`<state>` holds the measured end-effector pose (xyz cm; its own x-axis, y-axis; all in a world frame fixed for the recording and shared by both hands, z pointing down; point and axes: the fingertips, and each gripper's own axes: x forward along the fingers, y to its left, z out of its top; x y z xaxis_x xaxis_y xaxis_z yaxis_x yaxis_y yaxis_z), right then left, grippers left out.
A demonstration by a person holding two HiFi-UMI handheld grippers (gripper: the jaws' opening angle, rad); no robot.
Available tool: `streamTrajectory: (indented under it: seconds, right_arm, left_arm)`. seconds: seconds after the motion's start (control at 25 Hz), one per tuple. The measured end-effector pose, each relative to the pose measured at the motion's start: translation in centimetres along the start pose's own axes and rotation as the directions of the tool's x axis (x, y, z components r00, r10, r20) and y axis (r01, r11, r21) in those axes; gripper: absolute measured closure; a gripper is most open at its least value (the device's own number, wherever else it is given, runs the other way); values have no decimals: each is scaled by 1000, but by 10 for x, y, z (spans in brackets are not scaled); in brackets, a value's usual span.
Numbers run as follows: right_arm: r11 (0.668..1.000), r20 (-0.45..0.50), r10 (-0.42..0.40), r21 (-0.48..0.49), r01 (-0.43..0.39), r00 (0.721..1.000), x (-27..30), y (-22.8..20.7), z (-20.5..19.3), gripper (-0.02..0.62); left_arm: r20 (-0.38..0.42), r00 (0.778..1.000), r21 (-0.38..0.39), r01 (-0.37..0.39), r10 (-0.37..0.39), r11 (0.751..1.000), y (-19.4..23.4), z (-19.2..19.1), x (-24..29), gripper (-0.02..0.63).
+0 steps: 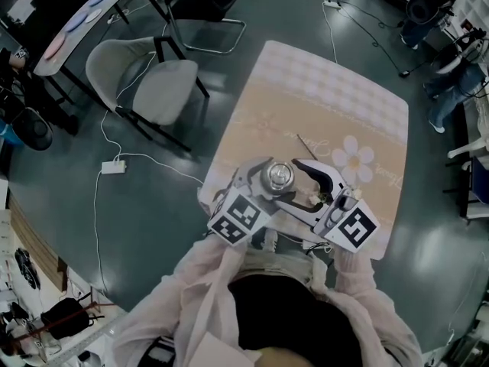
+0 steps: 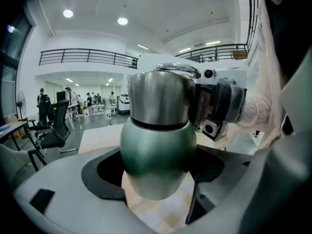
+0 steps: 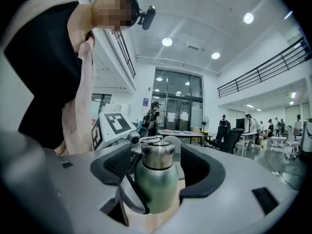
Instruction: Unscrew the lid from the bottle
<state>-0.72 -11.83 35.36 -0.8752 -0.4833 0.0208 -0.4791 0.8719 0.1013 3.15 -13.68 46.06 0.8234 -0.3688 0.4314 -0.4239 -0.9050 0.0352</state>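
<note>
Left gripper [image 2: 156, 159], at the bottle's [image 1: 277, 178] seven o'clock, clamps its green body by the table's [image 1: 359, 105] six o'clock edge. Right gripper [image 3: 161, 162] stands wide open around the lid [image 3: 157, 155], not touching it — best closed squarely before twisting.

This is a large open work hall, something between a lab and an office. A mezzanine railing [image 2: 87, 57] runs along white walls under round ceiling lights [image 3: 167, 42]. Glass doors [image 3: 178, 106] stand behind desks [image 3: 180, 132] and office chairs [image 2: 53, 128]. Cables [image 1: 160, 161] and a power strip [image 1: 113, 167] lie on the grey floor [image 1: 61, 205].
</note>
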Motion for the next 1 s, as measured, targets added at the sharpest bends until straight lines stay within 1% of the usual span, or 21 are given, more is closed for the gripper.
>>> streamTrajectory:
  seconds: [0.08,0.16,0.24,0.4,0.44,0.6,0.68,0.8,0.84,0.92,1.0]
  right_arm:
    - [995,5,-102,17,102,995,-2,-2,-1,280]
    - [980,13,-197,34,196,980,-4,-2,-1,287]
    - [965,13,-261,39,260,965,-4,0,-1,304]
    - [928,-31,-371,10,371,928,-4,0,-8,316]
    - [922,-38,-387,17,387,921,-5,-1,-10,319]
    - [909,-55,-410,53,413,910,0,-1,-12,334]
    - [896,-65,-435,62,439,898,2,-4,-13,345]
    - [879,-62,-466,80,470,883,3,-7,-12,360]
    - [876,-60,-472,85,476,880,3,-7,-11,357]
    - [873,-61,-475,91,479,878,2,-7,-11,357]
    - [877,-64,-467,95,471,882,2,-8,-11,357]
  left_arm:
    - [-1,1000,-5,-13,13,1000,2,-1,0,227]
    - [5,1000,-5,-21,21,1000,3,0,1,227]
    - [6,1000,-4,-23,23,1000,5,-1,0,227]
    - [9,1000,-2,-26,26,1000,5,0,1,227]
    - [8,1000,-2,-26,26,1000,5,0,2,227]
    - [-12,1000,-10,-29,28,1000,4,-6,3,227]
    - [-15,1000,-8,-26,26,1000,5,-7,3,227]
    - [-15,1000,-8,-22,22,1000,3,-6,2,227]
    - [-13,1000,-12,-20,20,1000,2,-5,2,227]
    - [-4,1000,-10,-17,17,1000,2,-3,1,227]
    - [2,1000,0,-17,17,1000,2,-1,1,227]
